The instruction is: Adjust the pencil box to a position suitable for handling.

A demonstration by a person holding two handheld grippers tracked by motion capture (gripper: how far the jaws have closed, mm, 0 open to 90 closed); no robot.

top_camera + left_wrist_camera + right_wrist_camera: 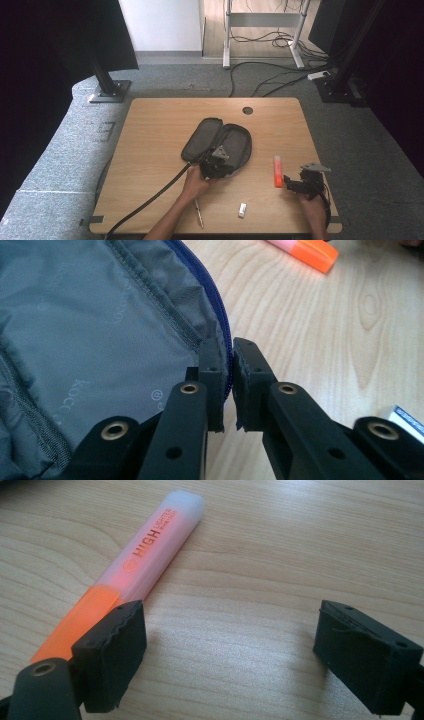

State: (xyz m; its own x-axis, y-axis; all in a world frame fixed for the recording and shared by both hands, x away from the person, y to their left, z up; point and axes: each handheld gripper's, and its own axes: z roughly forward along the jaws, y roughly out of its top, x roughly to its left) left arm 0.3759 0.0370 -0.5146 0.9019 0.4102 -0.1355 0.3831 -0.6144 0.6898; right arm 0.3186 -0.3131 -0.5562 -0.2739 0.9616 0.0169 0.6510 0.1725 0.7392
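An open grey pencil case (pixel 217 141) lies spread flat near the middle of the tabletop (pixel 150 145), its two halves side by side. The left gripper (pixel 229 390) has its jaws drawn almost together on the case's rim, pinching the fabric edge with the blue zipper (pixel 220 315) at the half nearer the front edge of the tabletop; the grey lining sits on one side of the jaws and bare wood on the other.

An orange highlighter (pixel 278 171) lies toward the right edge of the tabletop, just beside the right gripper (pixel 295 186). Its long axis runs roughly from the front edge toward the back edge. In the right gripper view the jaws stand wide and hold nothing, and the highlighter (pixel 125 580) lies off to the side of one jaw, partly behind it, not between the two; its translucent cap points away from the gripper.

The right hand is clearly the nearer one to the highlighter. To take it, the gripper would probably need to shift sideways until the barrel lies across the gap.

A pen (pixel 199 212) and a small white eraser (pixel 242 210) rest near the front edge.
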